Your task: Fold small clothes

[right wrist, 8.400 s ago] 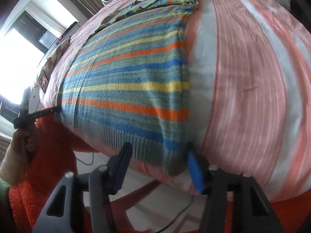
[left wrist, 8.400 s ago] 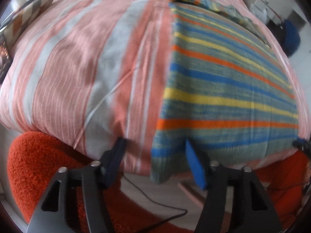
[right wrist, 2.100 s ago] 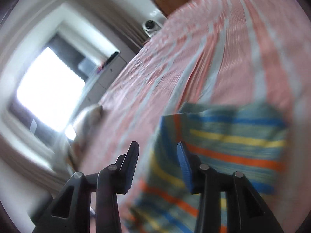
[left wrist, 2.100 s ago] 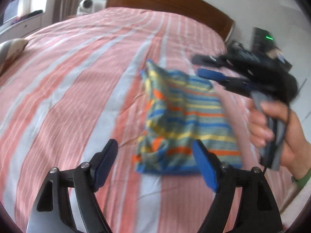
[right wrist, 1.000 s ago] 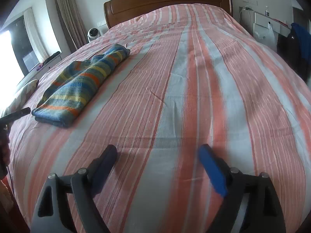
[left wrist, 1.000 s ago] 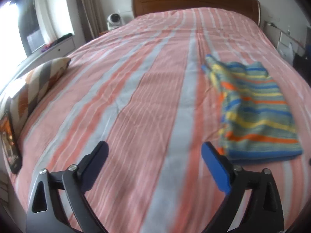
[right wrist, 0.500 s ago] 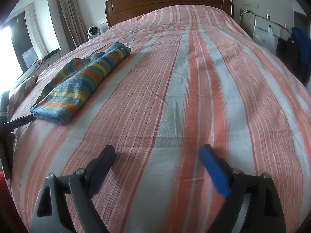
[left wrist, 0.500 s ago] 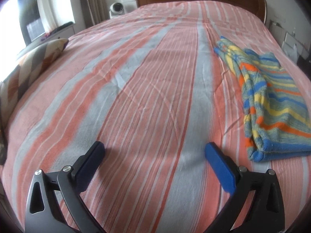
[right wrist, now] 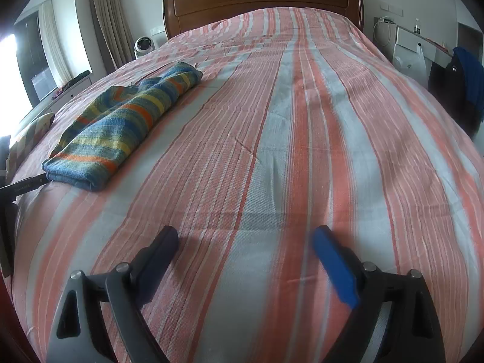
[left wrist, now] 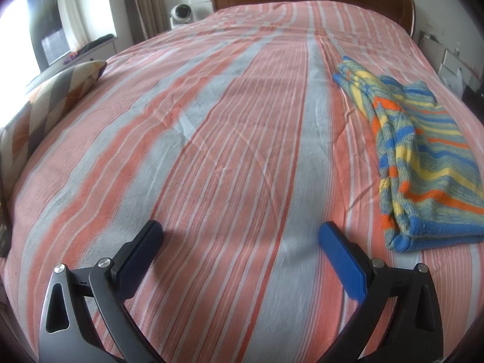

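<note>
Folding looks finished: the striped sweater (left wrist: 423,163) is lying doubled over on the bed (left wrist: 230,157), nearer its foot edge than the headboard. Left gripper (left wrist: 239,236) and right gripper (right wrist: 245,242) are both hovering spread wide and empty over bare cover, so any tidying means squaring the bundle's loose edges gently.

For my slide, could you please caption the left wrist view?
Open left hand-held gripper over striped bed, folded sweater alongside.

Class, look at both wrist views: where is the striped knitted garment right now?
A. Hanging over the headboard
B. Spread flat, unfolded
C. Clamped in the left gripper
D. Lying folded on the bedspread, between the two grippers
D: the striped knitted garment lies folded on the bedspread, with the left gripper and right gripper both open and empty.
</note>
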`<action>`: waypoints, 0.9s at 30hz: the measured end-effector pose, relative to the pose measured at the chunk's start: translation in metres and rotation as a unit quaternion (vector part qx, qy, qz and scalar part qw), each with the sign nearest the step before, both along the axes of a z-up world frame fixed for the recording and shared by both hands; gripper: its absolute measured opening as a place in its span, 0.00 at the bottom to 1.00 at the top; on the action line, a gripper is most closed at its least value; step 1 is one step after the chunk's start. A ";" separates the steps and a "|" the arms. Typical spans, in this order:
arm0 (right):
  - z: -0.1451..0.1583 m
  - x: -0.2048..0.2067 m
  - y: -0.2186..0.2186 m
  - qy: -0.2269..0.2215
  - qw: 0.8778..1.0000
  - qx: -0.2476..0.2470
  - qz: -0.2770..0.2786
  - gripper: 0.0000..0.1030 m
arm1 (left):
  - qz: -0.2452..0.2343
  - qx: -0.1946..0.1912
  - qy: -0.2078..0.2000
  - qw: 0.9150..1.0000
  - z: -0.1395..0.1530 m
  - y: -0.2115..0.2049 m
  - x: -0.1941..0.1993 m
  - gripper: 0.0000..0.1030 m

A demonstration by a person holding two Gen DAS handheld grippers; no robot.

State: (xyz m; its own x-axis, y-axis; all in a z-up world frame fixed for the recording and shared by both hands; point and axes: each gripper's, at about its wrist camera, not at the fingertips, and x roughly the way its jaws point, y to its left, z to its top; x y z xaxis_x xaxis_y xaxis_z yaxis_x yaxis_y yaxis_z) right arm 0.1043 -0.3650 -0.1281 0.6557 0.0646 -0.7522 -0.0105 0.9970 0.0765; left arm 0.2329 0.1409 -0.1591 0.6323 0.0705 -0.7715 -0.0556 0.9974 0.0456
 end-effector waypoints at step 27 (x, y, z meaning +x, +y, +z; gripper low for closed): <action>-0.001 0.000 -0.002 -0.004 1.000 0.011 0.001 0.89 | 0.001 0.001 -0.001 1.000 0.000 -0.001 0.000 1.00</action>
